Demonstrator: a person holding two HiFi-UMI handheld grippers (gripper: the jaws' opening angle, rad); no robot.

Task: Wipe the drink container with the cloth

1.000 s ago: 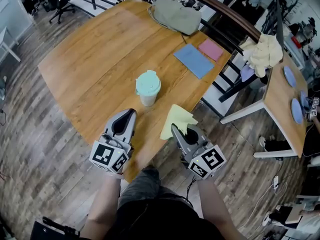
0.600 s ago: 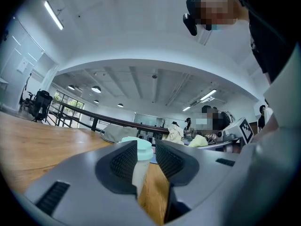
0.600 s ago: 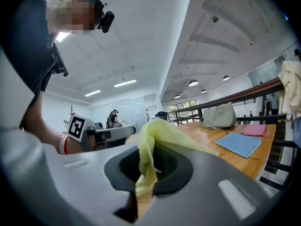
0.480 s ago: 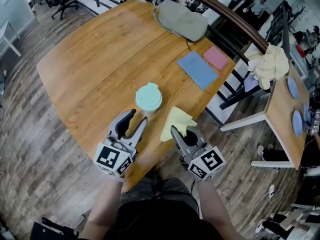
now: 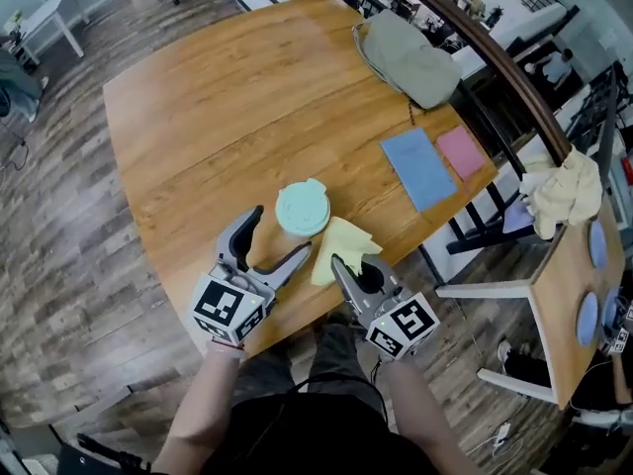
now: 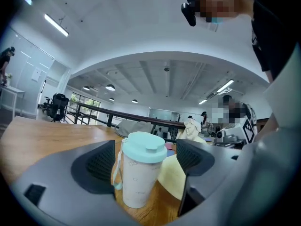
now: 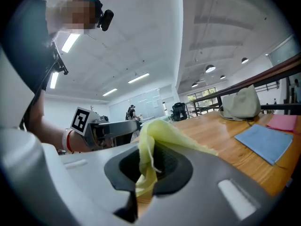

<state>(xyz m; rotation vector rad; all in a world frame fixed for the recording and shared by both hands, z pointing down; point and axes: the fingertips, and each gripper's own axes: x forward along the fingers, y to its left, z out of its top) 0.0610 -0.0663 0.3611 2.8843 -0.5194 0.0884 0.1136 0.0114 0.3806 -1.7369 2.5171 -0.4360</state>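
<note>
The drink container (image 5: 302,209), a pale cup with a mint-green lid, stands upright near the front of the round wooden table (image 5: 218,97). My left gripper (image 5: 282,234) is right in front of it and its jaws are opening. In the left gripper view the cup (image 6: 140,173) stands between the two pads, with a gap on each side. My right gripper (image 5: 343,265) sits just right of the cup, shut on a corner of the yellow cloth (image 5: 341,243). In the right gripper view the cloth (image 7: 155,138) hangs pinched between the jaws of that gripper (image 7: 148,168).
A grey bag (image 5: 410,47) lies at the table's far edge, with a blue cloth (image 5: 417,166) and a pink cloth (image 5: 460,149) at its right edge. To the right, across a gap, a second table (image 5: 554,265) carries a cream cloth (image 5: 564,191) and blue plates.
The left gripper's jaws went from shut to wide apart while it moved forward, so the cup now stands between them. The right gripper kept the cloth and stayed close by.
</note>
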